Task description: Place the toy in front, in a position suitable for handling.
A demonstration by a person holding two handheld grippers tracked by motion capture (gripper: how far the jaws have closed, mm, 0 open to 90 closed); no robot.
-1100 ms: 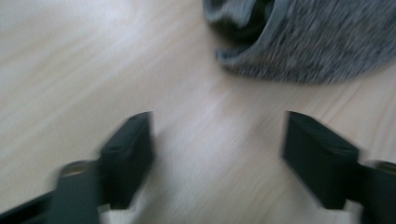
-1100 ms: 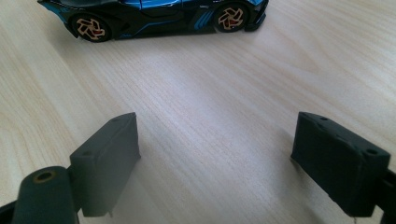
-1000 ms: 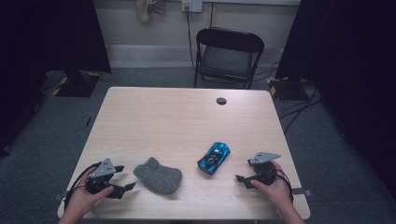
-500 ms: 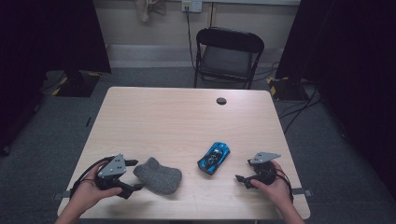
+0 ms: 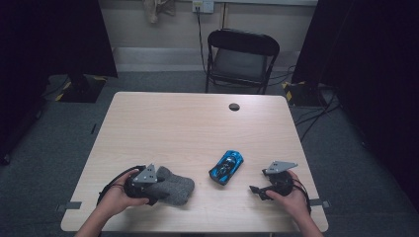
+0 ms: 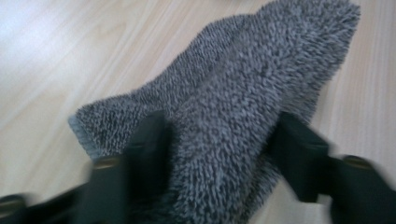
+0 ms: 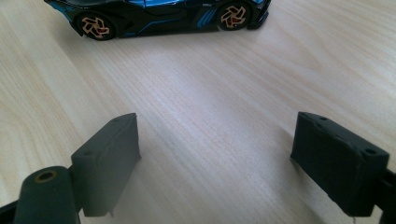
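Observation:
A fluffy grey cloth (image 5: 177,186) lies bunched near the table's front left. My left gripper (image 5: 154,190) has its two black jaws on either side of the cloth (image 6: 261,70). They have just been closing and press into its pile. In the left gripper view the gripper (image 6: 219,135) is blurred. A blue and black toy car (image 5: 226,167) stands at the front right, nose toward the near edge. My right gripper (image 5: 257,190) rests to the right of it, open, with bare table between its jaws. In the right gripper view (image 7: 215,144) the car (image 7: 159,14) sits side-on just ahead.
The light wooden table (image 5: 197,128) has a small black round cap (image 5: 234,106) near its far edge. A black folding chair (image 5: 242,54) stands behind the table. Cables run over the grey floor at the right.
My left gripper has slid right along the front edge, reached the grey cloth and closed its jaws around its left end. The right gripper and the toy car have kept still.

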